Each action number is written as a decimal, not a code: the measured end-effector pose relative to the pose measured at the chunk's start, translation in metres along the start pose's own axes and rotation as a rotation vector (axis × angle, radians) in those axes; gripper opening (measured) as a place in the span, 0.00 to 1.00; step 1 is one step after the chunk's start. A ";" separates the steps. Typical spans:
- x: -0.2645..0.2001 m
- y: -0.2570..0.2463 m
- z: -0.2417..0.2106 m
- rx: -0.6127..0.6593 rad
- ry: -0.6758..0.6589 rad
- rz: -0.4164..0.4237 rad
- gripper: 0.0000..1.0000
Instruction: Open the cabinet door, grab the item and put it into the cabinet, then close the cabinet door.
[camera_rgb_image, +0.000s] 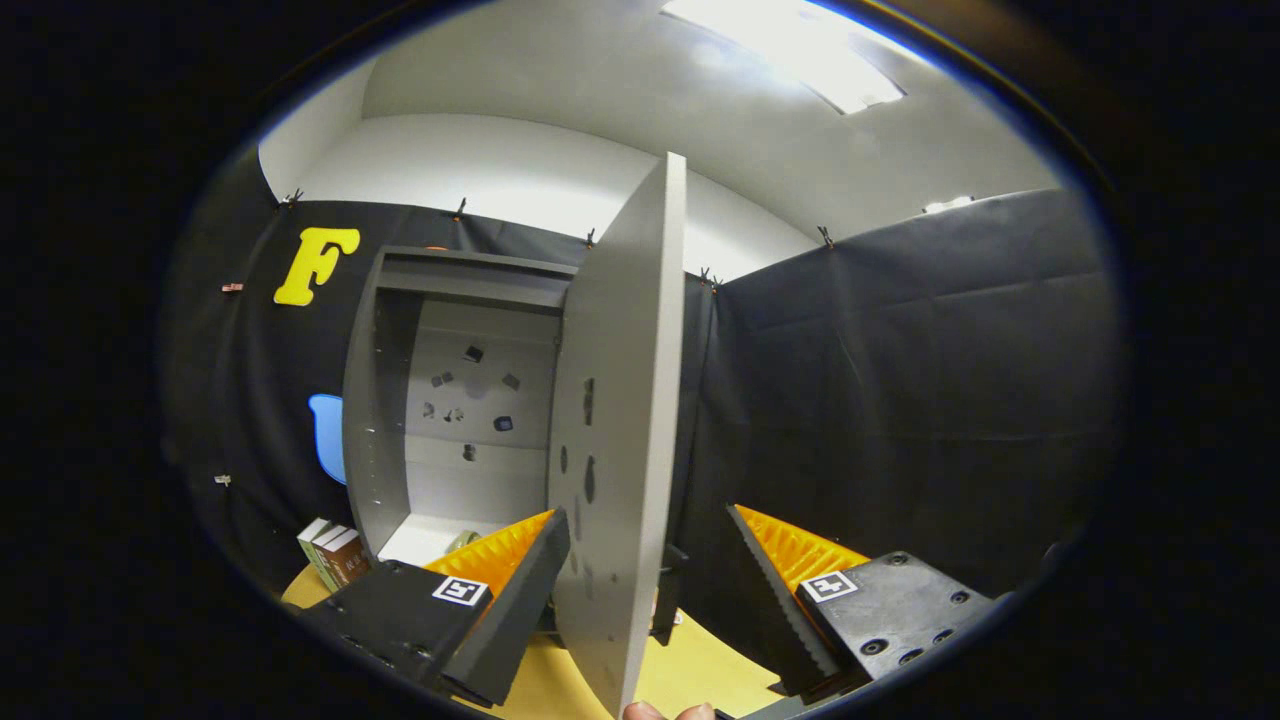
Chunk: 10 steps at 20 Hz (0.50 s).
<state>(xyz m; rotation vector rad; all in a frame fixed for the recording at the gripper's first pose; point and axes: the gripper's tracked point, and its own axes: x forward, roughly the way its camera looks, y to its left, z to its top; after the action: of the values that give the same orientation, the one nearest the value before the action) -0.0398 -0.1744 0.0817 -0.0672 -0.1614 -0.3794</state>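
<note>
Between the gripper's (648, 545) 2 spread, empty fingers stands the open cabinet door (620, 420) edge-on; cabinet (455, 400) beyond, books (333, 553) beside it.

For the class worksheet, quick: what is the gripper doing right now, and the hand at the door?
Gripper: open, fingers either side of the door edge, not pressing it.
Hand: fingertips at the door's bottom edge; grip cannot be told.

— Where does the cabinet door (620, 430) stand?
— Swung open, edge-on between the spread fingers (520, 560), at twelve o'clock.
— And the cabinet (400, 400)?
— Eleven o'clock, beyond; boxes (335, 553) beside it at ten.
</note>
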 end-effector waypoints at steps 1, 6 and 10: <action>-0.001 -0.009 -0.001 0.001 0.002 -0.013 0.97; 0.013 -0.084 -0.046 -0.009 0.082 -0.146 0.98; 0.050 -0.105 -0.087 0.032 0.173 -0.160 0.98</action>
<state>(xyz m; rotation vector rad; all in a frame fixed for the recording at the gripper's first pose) -0.0204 -0.2979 0.0081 0.0100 -0.0017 -0.5402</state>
